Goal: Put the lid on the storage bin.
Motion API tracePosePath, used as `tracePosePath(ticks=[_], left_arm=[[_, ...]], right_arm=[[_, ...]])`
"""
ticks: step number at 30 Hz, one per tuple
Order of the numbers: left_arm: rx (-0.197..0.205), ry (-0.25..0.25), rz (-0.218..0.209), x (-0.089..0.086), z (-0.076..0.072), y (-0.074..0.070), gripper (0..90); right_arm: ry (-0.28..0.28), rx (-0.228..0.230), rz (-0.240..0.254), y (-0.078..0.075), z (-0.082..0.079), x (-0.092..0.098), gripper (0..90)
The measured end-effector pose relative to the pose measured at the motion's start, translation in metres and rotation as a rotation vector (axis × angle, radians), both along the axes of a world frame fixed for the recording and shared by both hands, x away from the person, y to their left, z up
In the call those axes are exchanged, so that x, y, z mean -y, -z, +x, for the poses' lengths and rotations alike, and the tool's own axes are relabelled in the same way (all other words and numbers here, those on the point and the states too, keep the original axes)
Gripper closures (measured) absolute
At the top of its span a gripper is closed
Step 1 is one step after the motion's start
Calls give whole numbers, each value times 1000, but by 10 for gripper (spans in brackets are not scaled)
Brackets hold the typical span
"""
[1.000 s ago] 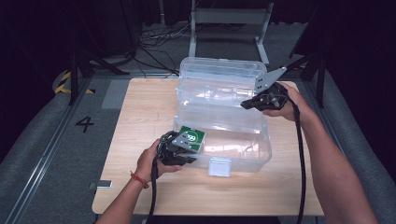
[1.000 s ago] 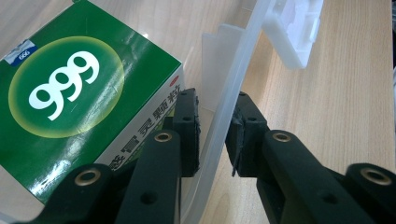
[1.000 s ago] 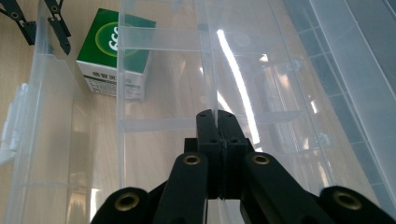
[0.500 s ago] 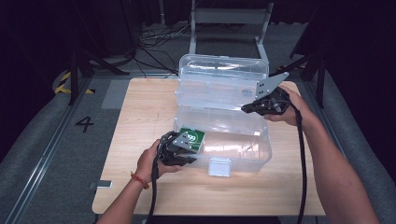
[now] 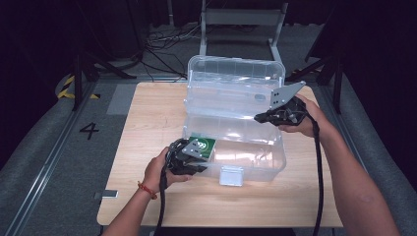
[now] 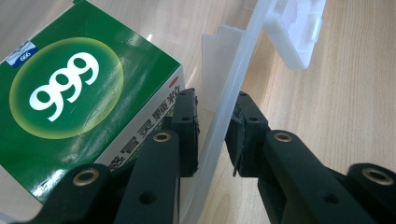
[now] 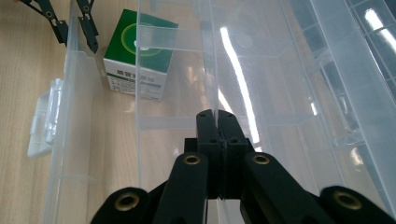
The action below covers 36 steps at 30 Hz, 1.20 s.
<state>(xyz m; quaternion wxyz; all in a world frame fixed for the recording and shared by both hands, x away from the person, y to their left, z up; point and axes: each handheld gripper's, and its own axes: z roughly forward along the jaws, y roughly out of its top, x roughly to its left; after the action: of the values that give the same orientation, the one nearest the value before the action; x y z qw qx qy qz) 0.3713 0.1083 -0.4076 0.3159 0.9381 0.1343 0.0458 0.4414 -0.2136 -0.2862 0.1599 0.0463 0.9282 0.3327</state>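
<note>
One green box point(image 5: 203, 146) label-up inside clear bin point(image 5: 275, 169), long axis left-right.

Left forearm enters from the bottom edge, angled up and right; the left hand point(image 5: 160, 169) holds the left gripper point(image 5: 189, 156) low at the near side. Its jaws stand slightly apart, a thin clear wall point(image 6: 219, 126) between them. Right forearm extends from the lower right; the right hand point(image 5: 300, 115) holds the right gripper point(image 5: 260, 118) raised, jaws pressed together on a clear edge point(image 7: 210, 84).
</note>
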Motion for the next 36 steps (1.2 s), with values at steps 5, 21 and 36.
tracePosePath(ticks=[5,21,36], left_arm=[[2,-3,-1,0,0,0,747],[16,-6,-21,0,-2,1,742],[49,0,-27,-1,-5,2,732]], right_arm=[[3,4,3,1,-4,1,899],[-9,12,-2,5,-19,2,898],[-18,7,34,13,-31,7,896]])
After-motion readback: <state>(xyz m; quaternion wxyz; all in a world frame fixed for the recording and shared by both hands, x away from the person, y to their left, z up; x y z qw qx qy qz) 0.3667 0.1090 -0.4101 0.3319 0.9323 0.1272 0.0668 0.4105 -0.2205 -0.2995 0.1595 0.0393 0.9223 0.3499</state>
